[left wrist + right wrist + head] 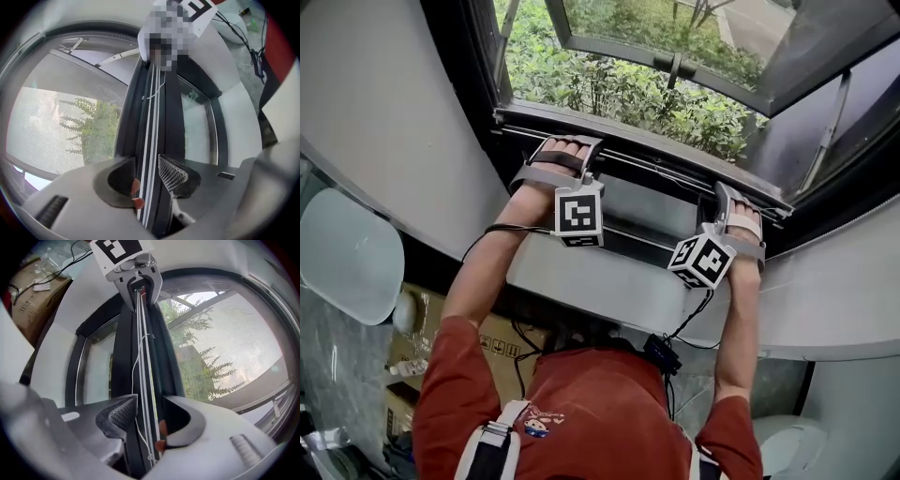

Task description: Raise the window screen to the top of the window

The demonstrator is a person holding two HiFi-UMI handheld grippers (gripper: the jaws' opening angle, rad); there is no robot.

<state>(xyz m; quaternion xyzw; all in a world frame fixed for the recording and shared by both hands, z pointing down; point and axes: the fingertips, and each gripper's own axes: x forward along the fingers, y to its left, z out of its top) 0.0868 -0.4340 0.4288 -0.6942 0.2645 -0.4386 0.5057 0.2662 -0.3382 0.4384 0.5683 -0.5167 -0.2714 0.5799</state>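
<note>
Now, on my feed: window biggest, window screen mesh spanning opening beside dark rail. Left gripper and right gripper both straddle rail, jaws spread wide, pads gripping nothing.

The window screen is fine, matt grey mesh, its rail smooth dark metal-looking with pale glossy strips, the left gripper smooth matt grey plastic with knurled black pads, the box plain brown cardboard.
</note>
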